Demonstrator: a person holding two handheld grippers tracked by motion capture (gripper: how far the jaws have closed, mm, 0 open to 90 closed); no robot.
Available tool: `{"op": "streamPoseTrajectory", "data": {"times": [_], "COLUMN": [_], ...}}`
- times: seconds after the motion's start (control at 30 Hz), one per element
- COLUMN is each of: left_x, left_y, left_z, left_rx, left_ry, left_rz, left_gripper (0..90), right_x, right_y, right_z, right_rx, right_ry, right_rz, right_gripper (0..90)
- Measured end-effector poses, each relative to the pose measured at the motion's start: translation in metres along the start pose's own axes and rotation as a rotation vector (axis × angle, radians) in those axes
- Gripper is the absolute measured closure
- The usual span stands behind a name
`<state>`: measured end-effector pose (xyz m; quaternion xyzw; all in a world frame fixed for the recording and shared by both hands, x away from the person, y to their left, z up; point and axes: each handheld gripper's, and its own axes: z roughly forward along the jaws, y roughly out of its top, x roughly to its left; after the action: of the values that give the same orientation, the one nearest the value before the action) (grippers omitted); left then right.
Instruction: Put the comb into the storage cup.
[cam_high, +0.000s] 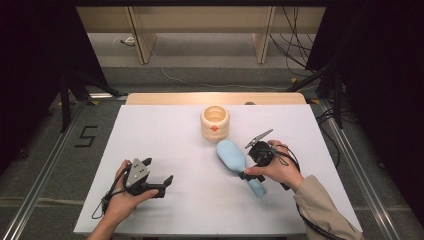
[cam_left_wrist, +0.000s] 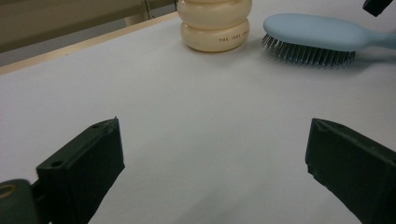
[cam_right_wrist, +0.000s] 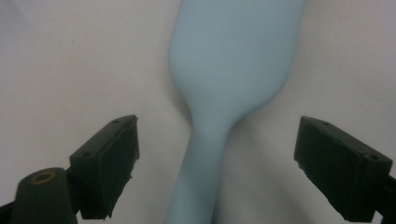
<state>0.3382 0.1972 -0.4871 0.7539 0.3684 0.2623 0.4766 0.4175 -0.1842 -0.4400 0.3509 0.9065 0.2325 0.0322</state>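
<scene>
**Blue hairbrush: grip at the neck, jaws not on it yet**

Landmark = cream ribbed pot (cam_high: 215, 122), far-centre of the table.

Hairbrush (cam_high: 239, 166) lies just near-right of the pot, apart from it, bristles down, back up. Head points toward the pot, handle runs away toward the person's side.

Right gripper (cam_right_wrist: 215, 154) hangs over the handle w/ jaws wide, one each side of the neck where head narrows to handle. Pads clear of the plastic, nothing held. Left gripper (cam_left_wrist: 212, 158) sits well near-left of the pot, jaws spread, nothing between them.

Handling, my read:
- Prob. light, hollow-ish plastic; stiff, won't flex under squeeze.
- Smooth matte, rounded handle, so could slip or roll betw. flat pads. Needs a centred, square bite.
- Best hold: neck or upper handle, near the head, so the head's weight doesn't tip it.
- Bristles (cam_left_wrist: 306, 53) springy; avoid clamping the head.
- Not fragile.

Surface: white table (cam_high: 165, 150), flat, matte, some grip; pale wood edge beyond the pot.

Room: dark curtains either side, wooden shelving and loose cables past the pot, grey floor w/ a "5" marked left.
</scene>
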Motion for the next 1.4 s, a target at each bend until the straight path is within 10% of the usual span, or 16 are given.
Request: {"op": "streamPoseTrajectory", "data": {"times": [0.73, 1.4], "left_x": [0.000, 0.000], "left_y": [0.000, 0.000], "left_z": [0.000, 0.000], "left_rx": [-0.001, 0.000], "left_ry": [-0.001, -0.002], "left_rz": [-0.002, -0.001], "left_gripper": [3.8, 3.9], "right_x": [0.011, 0.015], "right_y": [0.014, 0.017], "right_z": [0.027, 0.032], "right_rx": [0.158, 0.196], "right_ry": [-0.085, -0.130], "right_rz": [0.037, 0.083], "right_gripper": [27.1, 43.6]}}
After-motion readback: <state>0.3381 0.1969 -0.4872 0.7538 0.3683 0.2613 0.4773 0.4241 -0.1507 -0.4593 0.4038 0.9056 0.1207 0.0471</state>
